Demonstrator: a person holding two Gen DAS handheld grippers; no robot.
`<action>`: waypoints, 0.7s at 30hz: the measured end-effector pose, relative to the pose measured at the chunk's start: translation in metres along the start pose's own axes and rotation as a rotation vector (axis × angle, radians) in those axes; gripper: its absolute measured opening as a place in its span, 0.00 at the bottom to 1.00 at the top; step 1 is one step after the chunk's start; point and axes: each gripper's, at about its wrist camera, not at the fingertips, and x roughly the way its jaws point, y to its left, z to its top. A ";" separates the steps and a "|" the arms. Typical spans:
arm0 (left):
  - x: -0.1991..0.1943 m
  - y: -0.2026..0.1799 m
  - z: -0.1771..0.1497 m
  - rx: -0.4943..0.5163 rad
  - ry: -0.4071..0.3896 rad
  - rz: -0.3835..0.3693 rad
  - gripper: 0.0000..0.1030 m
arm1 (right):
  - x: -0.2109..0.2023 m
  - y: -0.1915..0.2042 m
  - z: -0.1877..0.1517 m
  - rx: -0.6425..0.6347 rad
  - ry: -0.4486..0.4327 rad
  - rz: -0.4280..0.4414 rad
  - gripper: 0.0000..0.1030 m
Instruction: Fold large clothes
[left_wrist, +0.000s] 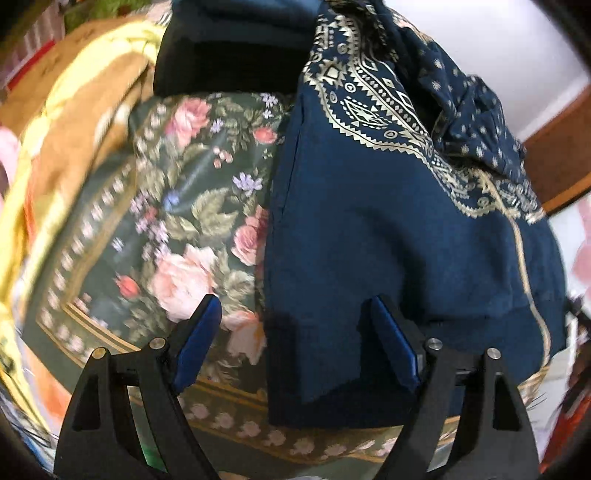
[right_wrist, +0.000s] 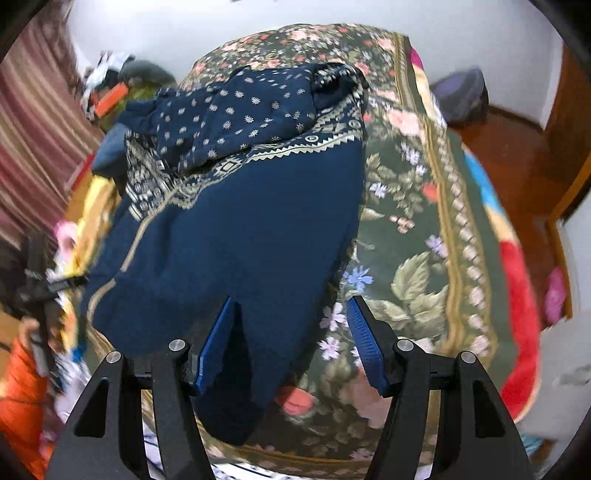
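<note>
A large navy blue garment (left_wrist: 388, 236) with a gold geometric border and a dotted upper part lies spread on a floral green bedspread (left_wrist: 177, 206). My left gripper (left_wrist: 293, 310) is open above the garment's near left edge, holding nothing. In the right wrist view the same garment (right_wrist: 240, 229) lies lengthwise on the bedspread (right_wrist: 413, 229), its dotted part bunched at the far end. My right gripper (right_wrist: 291, 306) is open over the garment's near right edge, holding nothing.
A dark folded pile (left_wrist: 229, 55) sits at the far end of the bed. A yellow and brown blanket (left_wrist: 81, 122) lies to the left. A red and blue blanket edge (right_wrist: 517, 280) hangs on the right. Clutter (right_wrist: 110, 92) and a striped curtain (right_wrist: 33, 122) stand left.
</note>
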 end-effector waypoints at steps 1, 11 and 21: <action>0.001 0.001 0.000 -0.019 0.007 -0.028 0.77 | 0.003 -0.004 0.001 0.040 0.001 0.034 0.58; 0.002 -0.011 0.006 -0.060 -0.010 -0.163 0.17 | 0.004 -0.002 0.021 0.136 -0.058 0.234 0.15; -0.080 -0.057 0.061 0.074 -0.214 -0.216 0.06 | -0.029 0.016 0.069 0.094 -0.241 0.320 0.08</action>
